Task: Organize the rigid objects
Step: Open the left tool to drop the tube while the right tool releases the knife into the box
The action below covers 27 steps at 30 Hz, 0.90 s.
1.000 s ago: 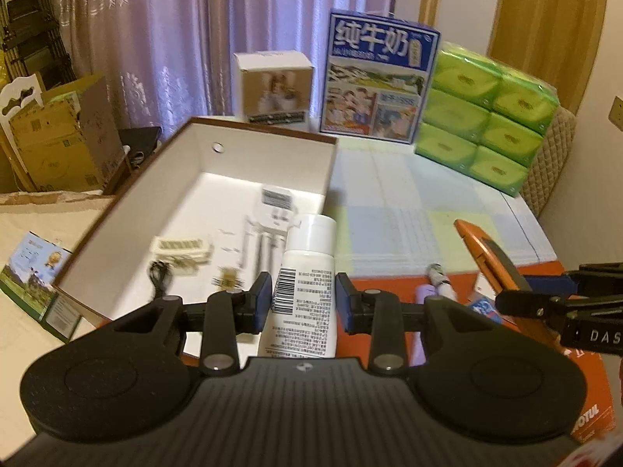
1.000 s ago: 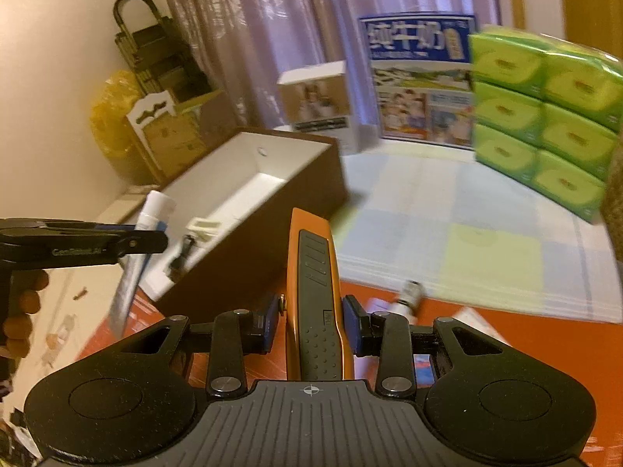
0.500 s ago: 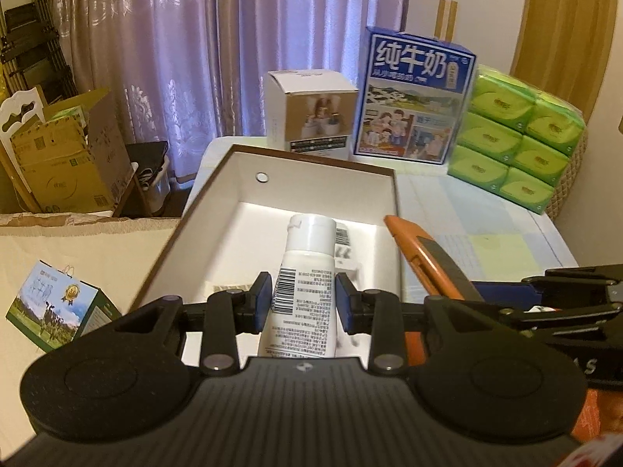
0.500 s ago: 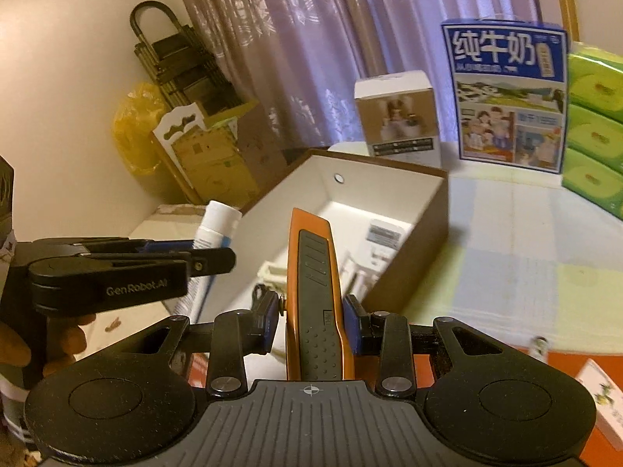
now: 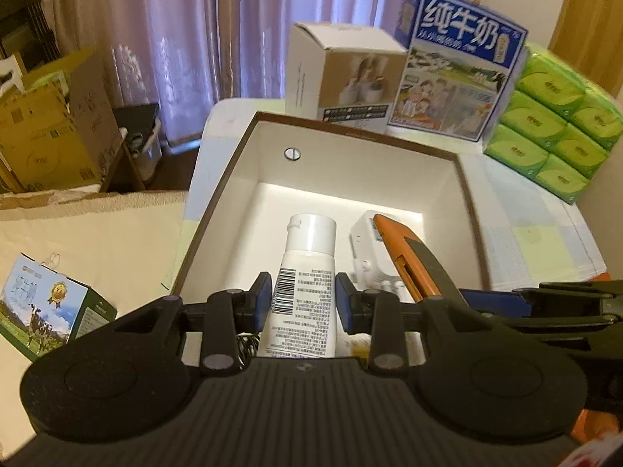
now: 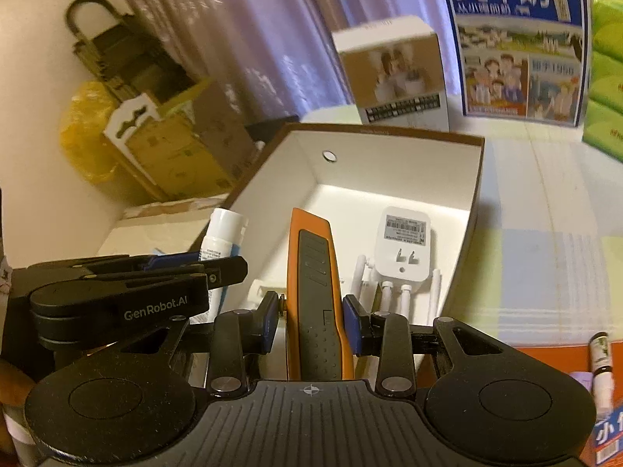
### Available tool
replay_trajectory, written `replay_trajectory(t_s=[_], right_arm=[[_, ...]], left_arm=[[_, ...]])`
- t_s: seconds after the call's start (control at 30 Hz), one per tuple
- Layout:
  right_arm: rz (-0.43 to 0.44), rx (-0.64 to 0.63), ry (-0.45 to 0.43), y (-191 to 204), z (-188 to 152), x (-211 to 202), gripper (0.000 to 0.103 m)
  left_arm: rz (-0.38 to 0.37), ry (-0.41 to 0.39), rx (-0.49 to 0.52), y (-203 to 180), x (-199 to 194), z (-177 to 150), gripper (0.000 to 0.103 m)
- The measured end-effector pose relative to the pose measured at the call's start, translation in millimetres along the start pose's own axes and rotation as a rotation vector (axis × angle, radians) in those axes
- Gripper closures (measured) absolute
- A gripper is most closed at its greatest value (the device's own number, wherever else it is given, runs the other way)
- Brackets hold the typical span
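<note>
The left claw (image 5: 299, 305) is clamped on a white plastic tube with a barcode label and a white cap (image 5: 307, 268), holding it above the near end of an open brown-rimmed, white-lined cardboard box (image 5: 352, 132). Just beside it, the right claw (image 6: 311, 321) grips an orange and black utility knife (image 6: 313, 292), its tip also over the box. On the box floor lies a white plug-in adapter with short antennas (image 6: 403, 249). Beyond the box, on the pale checked surface (image 5: 525, 229), stand a white and tan product carton (image 5: 342, 74), a blue milk carton (image 5: 459, 66) and stacked green tissue packs (image 5: 557, 116).
</note>
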State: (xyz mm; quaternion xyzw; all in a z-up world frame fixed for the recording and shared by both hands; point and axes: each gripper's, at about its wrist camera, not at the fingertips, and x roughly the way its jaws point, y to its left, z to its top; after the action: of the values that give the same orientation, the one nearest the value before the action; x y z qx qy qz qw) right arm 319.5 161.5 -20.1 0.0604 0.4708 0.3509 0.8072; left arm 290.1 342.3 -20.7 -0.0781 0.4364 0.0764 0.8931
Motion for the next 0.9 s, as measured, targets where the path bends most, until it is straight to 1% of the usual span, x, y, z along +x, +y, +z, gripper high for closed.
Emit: replay_trajectory(t_s=[0.33, 0.47, 0.57, 0.67, 0.73, 0.77, 0.87, 0.9], right_arm=[[-0.036, 0.153, 0.068, -15, 30, 58, 0.071], [-0.042, 0.204, 0.083, -24, 37, 72, 0.071], [-0.03, 0.244, 0.072, -29, 41, 79, 0.07], [0.02, 0.294, 0.015, -39, 45, 80, 0.07], [0.068, 0.304, -0.018, -42, 48, 76, 0.07], [0.066, 0.288, -0.019, -41, 50, 74, 0.068], [0.025, 0.236, -0.017, -38, 53, 65, 0.059], [0.029, 0.23, -0.02, -39, 52, 60, 0.057]], left_arm=[[-0.001, 0.064, 0.034, 19, 53, 31, 0.073], [-0.008, 0.081, 0.031, 23, 70, 38, 0.073], [-0.026, 0.088, 0.018, 28, 80, 44, 0.073], [-0.063, 0.095, -0.003, 32, 85, 49, 0.073], [-0.066, 0.076, -0.005, 32, 83, 51, 0.071], [-0.067, 0.07, -0.003, 32, 82, 52, 0.07], [-0.058, 0.055, 0.0, 31, 76, 51, 0.059], [-0.054, 0.055, 0.0, 31, 75, 50, 0.058]])
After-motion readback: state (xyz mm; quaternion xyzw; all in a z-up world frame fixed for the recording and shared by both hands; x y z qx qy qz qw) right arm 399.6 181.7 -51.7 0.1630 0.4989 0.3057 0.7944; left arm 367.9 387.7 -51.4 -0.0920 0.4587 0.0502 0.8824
